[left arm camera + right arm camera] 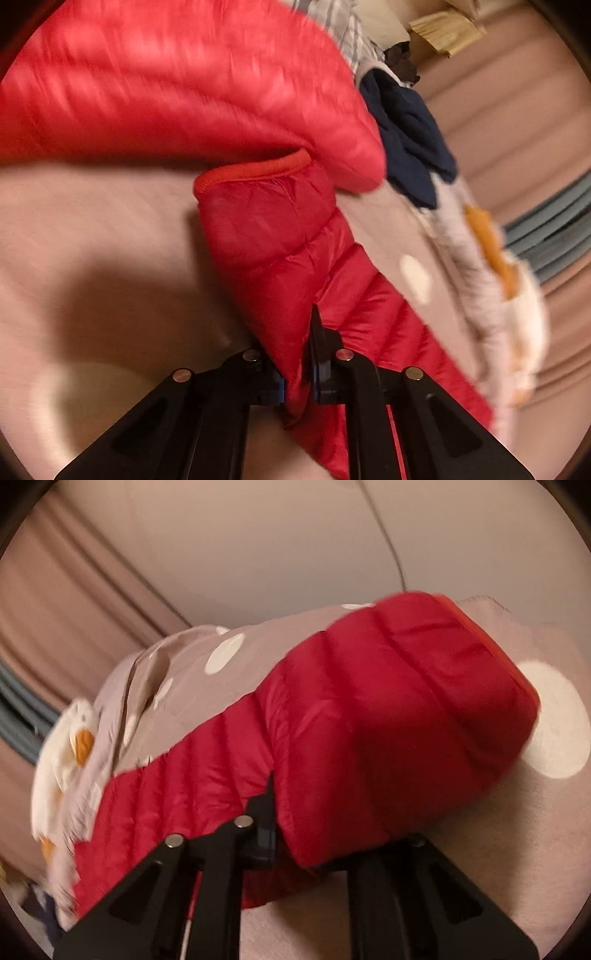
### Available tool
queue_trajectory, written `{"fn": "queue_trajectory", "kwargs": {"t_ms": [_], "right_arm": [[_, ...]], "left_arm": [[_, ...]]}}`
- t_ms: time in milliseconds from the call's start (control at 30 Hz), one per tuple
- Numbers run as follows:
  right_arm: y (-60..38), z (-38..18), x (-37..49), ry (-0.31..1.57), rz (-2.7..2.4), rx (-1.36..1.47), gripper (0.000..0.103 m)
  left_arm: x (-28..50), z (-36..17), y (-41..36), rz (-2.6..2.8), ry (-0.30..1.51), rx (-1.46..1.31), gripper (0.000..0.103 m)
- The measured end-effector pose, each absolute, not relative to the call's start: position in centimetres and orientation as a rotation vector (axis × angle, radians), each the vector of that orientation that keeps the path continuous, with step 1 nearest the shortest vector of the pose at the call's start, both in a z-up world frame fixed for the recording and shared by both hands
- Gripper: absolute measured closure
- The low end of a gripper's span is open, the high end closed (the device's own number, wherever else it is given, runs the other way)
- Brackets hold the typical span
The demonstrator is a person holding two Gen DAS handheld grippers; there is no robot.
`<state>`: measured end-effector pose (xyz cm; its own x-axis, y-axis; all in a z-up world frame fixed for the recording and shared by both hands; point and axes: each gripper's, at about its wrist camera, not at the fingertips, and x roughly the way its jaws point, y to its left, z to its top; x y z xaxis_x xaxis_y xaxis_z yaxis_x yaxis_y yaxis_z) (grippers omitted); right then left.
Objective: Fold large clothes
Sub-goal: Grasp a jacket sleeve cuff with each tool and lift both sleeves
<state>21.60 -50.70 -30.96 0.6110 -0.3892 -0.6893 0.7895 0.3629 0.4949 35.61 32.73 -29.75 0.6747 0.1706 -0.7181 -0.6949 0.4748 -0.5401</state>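
Note:
A red quilted puffer jacket (166, 85) lies on a pinkish bed cover (92, 221). One sleeve (273, 240), with a ribbed cuff at its far end, runs from the jacket body down to my left gripper (297, 380), which is shut on the sleeve fabric. In the right wrist view a thick fold of the same jacket (388, 701) lies across my right gripper (295, 845). Its left finger (266, 812) presses against the red cloth, and the right finger is hidden under the fold. Both views are blurred.
A navy garment (410, 136), a striped cloth (332, 22) and a brown paper bag (447, 31) lie beyond the jacket. A white duck plush (70, 731) rests on a taupe quilt with white dots (192, 664). A cable (384, 535) runs down the wall.

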Motion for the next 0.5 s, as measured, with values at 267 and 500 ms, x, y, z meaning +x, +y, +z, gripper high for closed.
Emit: {"fn": "queue_trajectory", "kwargs": {"t_ms": [267,500], "right_arm": [[-52.7,-28.5,15.4,0.475,-0.858,0.907,0.095],[-52.4,-27.5,13.2,0.488,-0.877,0.885,0.096]], "left_arm": [[30.3,-24.7,32.1,0.654,0.618,-0.772,0.093],[26.5,-22.6,32.4,0.683,0.578,-0.611,0.093]]}}
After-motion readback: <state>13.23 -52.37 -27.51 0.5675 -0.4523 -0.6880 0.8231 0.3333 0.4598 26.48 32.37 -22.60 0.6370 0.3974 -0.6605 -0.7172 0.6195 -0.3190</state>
